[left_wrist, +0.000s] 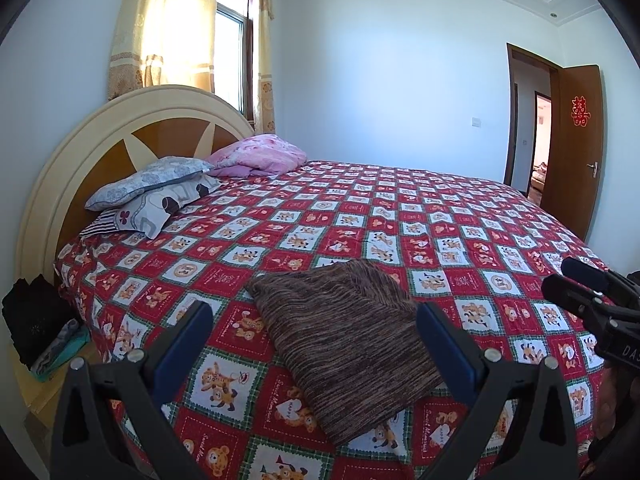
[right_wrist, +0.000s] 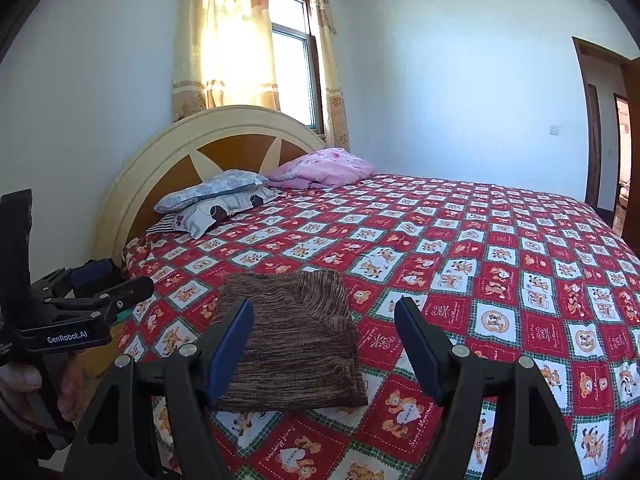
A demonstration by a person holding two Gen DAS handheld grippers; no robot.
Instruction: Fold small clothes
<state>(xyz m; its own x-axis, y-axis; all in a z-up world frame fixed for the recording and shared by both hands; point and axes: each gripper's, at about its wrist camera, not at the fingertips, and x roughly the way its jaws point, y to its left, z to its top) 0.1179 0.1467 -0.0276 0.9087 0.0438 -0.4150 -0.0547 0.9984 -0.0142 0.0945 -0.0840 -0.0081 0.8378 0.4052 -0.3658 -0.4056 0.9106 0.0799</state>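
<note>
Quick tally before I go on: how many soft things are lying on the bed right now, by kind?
Folded brown striped knit garment: 1
Pillows stacked at the headboard, grey-blue floral over a grey patterned one: 2
Pink floral quilt bundle: 1
Total: 4
A striped edge shows under the pillows; I cannot tell what it is.

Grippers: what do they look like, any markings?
Both alike: black plastic frames, silver bolts, flat blue pads on the fingers. The left gripper body reads GenRobot.AI in white, seen from the right wrist. The right gripper body shows white letters DAS, cut off.
</note>
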